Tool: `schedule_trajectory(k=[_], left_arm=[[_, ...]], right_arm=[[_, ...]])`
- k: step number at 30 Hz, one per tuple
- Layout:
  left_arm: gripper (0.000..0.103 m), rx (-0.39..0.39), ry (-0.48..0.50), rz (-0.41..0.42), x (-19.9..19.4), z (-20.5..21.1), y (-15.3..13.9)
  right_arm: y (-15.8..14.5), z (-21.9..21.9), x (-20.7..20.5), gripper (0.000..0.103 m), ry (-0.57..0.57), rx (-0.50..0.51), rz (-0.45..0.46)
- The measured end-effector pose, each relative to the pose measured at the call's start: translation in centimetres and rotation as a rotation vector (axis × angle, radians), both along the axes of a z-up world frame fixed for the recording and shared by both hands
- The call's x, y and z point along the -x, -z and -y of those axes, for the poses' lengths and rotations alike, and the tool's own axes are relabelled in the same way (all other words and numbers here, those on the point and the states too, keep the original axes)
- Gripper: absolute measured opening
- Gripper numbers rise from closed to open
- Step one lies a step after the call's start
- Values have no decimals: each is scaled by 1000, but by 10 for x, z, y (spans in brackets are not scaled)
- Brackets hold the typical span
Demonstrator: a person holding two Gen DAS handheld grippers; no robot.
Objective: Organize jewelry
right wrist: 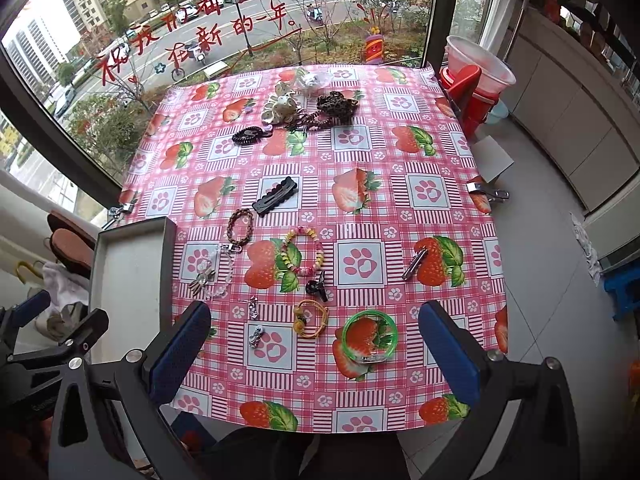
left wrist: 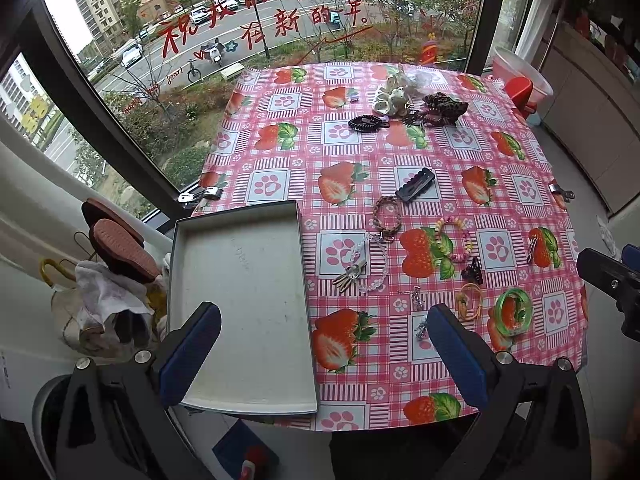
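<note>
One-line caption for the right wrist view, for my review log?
Right gripper open above a green bangle and yellow bracelet on the strawberry tablecloth, empty grey tray at left.

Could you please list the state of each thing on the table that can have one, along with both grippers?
Shallow grey rectangular tray: empty, at the table's left edge.
Translucent green plastic bangle: lying flat on the cloth.
Long black hair clip: closed, lying flat.
Small black claw clip: closed, loose on the cloth.
Left gripper: open, holding nothing.
Right gripper: open, holding nothing.
</note>
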State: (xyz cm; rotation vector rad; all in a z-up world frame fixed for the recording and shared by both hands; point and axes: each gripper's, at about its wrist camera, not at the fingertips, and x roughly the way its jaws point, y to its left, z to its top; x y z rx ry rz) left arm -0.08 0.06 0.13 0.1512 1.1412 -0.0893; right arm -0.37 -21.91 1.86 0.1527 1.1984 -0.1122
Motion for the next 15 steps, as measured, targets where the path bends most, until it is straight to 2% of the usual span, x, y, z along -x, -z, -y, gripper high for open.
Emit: schedule_trajectory(k=[15], left_arm=[[103, -2, -4, -5, 2, -4, 3]], right_arm=[[0, 0, -1, 103, 0, -1, -1]])
